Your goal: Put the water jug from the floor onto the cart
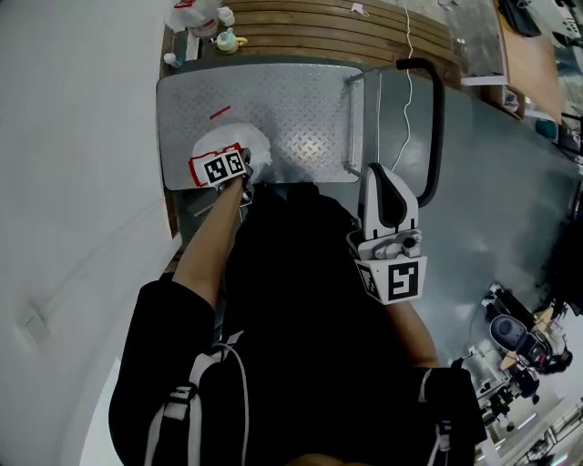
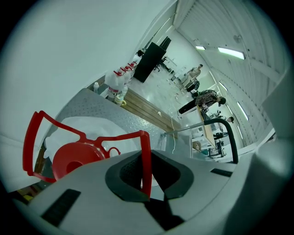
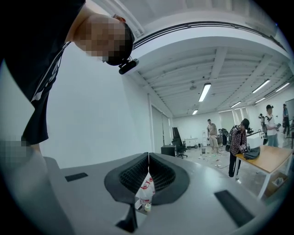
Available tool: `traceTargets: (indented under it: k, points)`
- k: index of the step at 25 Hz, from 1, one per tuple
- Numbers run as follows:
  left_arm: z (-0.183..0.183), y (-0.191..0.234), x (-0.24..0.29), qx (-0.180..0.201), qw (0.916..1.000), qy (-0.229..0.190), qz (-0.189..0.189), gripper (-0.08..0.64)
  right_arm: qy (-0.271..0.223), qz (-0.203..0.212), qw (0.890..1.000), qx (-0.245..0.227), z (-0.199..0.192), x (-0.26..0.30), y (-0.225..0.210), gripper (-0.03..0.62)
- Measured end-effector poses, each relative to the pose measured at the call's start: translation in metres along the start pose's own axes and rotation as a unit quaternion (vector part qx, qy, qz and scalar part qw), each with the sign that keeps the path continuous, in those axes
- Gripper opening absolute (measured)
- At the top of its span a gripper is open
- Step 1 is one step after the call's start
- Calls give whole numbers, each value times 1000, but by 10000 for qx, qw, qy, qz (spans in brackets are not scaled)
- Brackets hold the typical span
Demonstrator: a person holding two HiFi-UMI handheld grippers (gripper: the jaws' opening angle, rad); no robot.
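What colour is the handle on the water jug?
The handle is red; the left gripper view shows it best.

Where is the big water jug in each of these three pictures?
Head view: jug left of centre, over the cart deck.
Left gripper view: jug lower left, with red cap and handle.
Right gripper view: not in it.
Landmark: the bottles by the wall show in all three.

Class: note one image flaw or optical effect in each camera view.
Head view: a glare patch on the cart deck. Left gripper view: fisheye, black corners, the ceiling lamp blown out. Right gripper view: the ceiling beam bows.
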State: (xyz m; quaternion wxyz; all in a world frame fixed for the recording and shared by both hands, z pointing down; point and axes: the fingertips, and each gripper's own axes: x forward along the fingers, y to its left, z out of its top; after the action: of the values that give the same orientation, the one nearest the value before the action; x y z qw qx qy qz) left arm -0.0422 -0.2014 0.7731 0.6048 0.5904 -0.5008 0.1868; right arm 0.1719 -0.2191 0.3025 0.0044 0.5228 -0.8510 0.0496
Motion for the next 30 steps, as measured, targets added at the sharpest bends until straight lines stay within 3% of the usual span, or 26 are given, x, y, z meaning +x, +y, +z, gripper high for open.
traceTargets:
  k: [14, 22, 30]
  points:
    - [7, -4, 20, -149, 9999, -67, 44, 37, 142, -201, 9997, -44, -7, 6, -18, 18]
    - [7, -6, 21, 130, 9995, -142, 253, 37, 182, -93, 9998, 55, -10, 7, -22, 18]
    - [18, -8, 17, 182, 9989, -402, 171, 58, 227, -72, 9997, 93, -16, 5, -24, 18]
